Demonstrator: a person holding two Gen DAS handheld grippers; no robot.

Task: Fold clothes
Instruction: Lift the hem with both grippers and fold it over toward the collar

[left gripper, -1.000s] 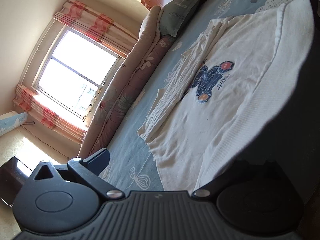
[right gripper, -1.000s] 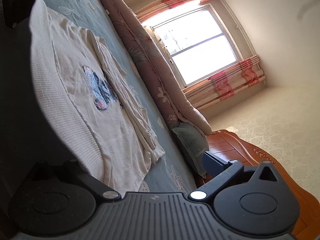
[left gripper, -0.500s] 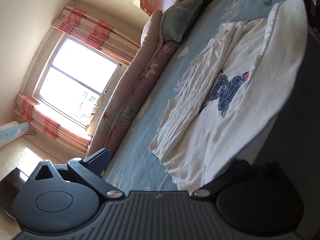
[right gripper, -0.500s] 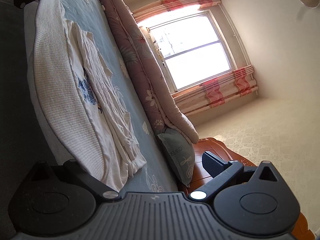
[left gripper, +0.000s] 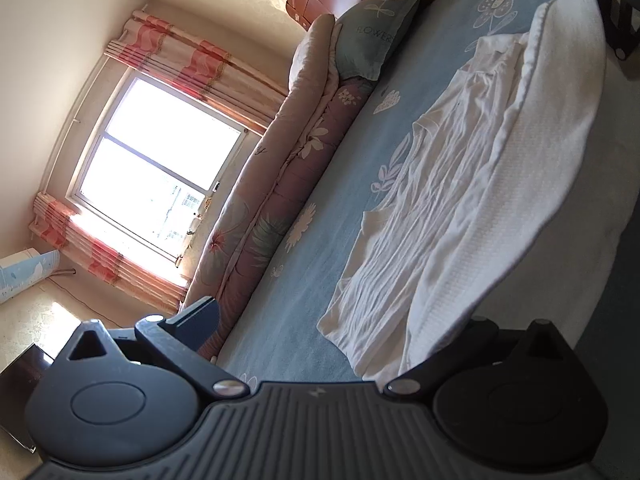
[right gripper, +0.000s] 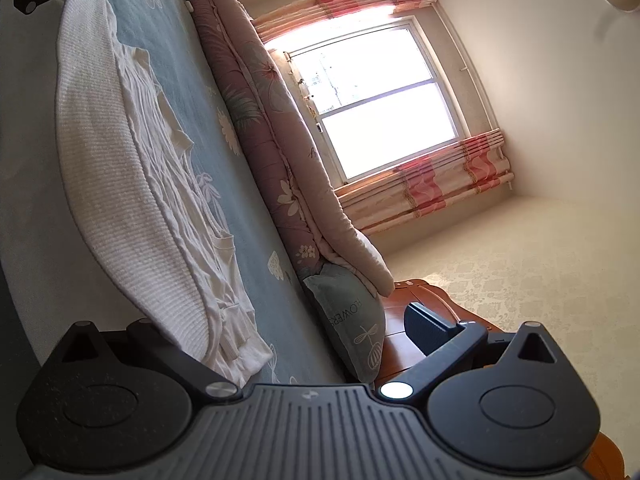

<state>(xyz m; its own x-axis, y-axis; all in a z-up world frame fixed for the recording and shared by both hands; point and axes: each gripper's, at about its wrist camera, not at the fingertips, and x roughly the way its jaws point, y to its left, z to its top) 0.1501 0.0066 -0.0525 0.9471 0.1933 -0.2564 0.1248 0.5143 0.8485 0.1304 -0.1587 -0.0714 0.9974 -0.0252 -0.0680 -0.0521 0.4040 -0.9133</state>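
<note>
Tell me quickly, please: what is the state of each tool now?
Left tool: open; the white garment lies over one finger.
Right tool: open; the same garment lies over one finger.

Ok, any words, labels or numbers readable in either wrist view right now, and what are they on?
"FLOWER": printed on the grey-green pillow at the head of the bed; its end runs out of sight in the left wrist view and it reads upside down in the right wrist view.
Small logo mark on each device body: a symbol, not text.
Nothing else readable.
</note>
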